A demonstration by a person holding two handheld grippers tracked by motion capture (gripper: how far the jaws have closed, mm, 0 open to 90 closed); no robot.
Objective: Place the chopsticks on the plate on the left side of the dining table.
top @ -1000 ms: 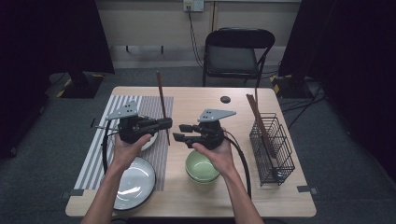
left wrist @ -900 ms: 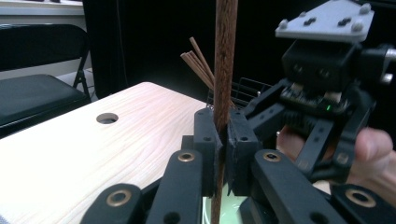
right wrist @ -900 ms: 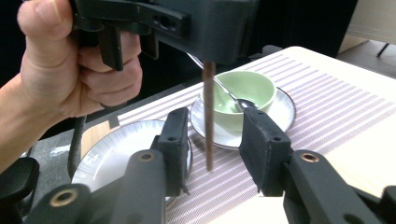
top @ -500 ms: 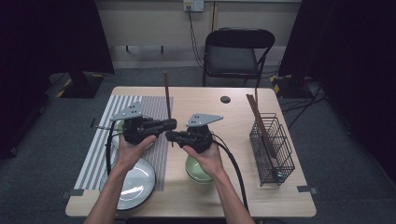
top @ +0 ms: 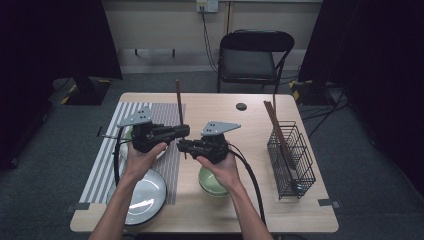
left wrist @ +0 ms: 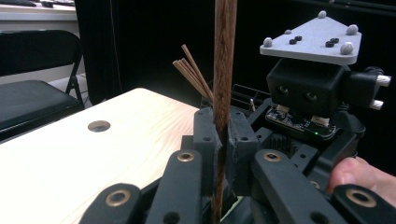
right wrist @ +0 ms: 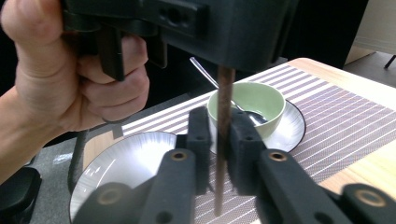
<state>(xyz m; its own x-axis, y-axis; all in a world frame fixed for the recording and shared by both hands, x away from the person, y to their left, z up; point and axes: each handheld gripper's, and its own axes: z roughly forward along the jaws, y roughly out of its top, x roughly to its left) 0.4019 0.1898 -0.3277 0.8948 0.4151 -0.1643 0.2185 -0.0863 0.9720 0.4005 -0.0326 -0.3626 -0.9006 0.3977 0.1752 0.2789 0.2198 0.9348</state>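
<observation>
Hand-held gripper pair [top: 183, 138], both clamped on one chopstick [top: 178, 107]

We've got left pads [left wrist: 205, 140] and right pads [right wrist: 198, 135] pinching it upright above the desk [top: 225, 107].

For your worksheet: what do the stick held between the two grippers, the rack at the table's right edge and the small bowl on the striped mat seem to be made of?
The stick: probably wood, dark brown and matt, with visible grain.
The rack: thin metal wire, dark, likely coated; it is an open grid you can see through.
The small bowl: seemingly glazed ceramic, pale green, smooth with a soft sheen.
</observation>
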